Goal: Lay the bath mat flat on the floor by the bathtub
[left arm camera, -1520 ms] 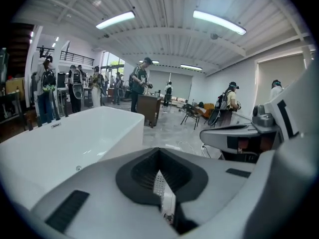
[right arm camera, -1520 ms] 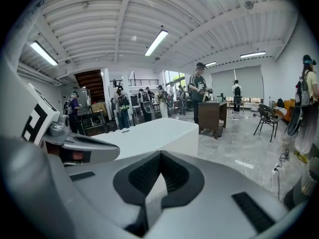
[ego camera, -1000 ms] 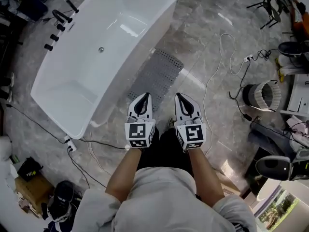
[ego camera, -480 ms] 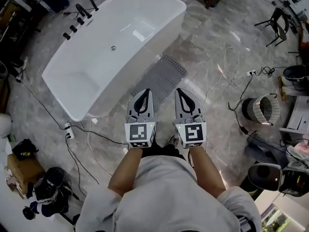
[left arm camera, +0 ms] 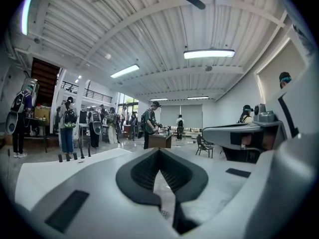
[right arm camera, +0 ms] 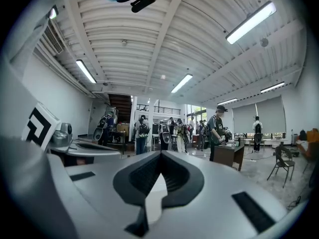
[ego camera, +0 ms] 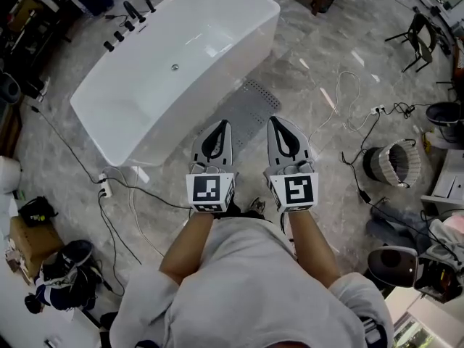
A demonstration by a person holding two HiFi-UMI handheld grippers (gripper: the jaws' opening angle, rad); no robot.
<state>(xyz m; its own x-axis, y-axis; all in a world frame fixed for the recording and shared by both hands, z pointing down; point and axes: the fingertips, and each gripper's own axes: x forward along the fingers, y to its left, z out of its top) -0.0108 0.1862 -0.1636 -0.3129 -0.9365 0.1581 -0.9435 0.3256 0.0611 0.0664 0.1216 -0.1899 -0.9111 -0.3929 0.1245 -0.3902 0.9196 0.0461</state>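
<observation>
The grey perforated bath mat [ego camera: 243,114] lies flat on the marble floor along the near side of the white bathtub [ego camera: 239,64]. Both grippers are held up side by side in front of the person, well above the floor. The left gripper [ego camera: 221,124] is shut and holds nothing; its jaws meet at a point in the left gripper view [left arm camera: 159,151]. Beside it, the right gripper [ego camera: 278,120] is also shut and empty [right arm camera: 160,153]. Both gripper views look level across a hall, and the mat does not show in them.
A black faucet set [ego camera: 127,17] stands at the tub's far end. White cables [ego camera: 341,100] trail across the floor at right, near a round bin [ego camera: 395,164]. A power strip [ego camera: 104,188] lies at the tub's near corner. Boxes and bags crowd the left edge.
The head view has pulled back and up, so the tub and mat look smaller. Both grippers stay shut, side by side. The mat has not moved.
</observation>
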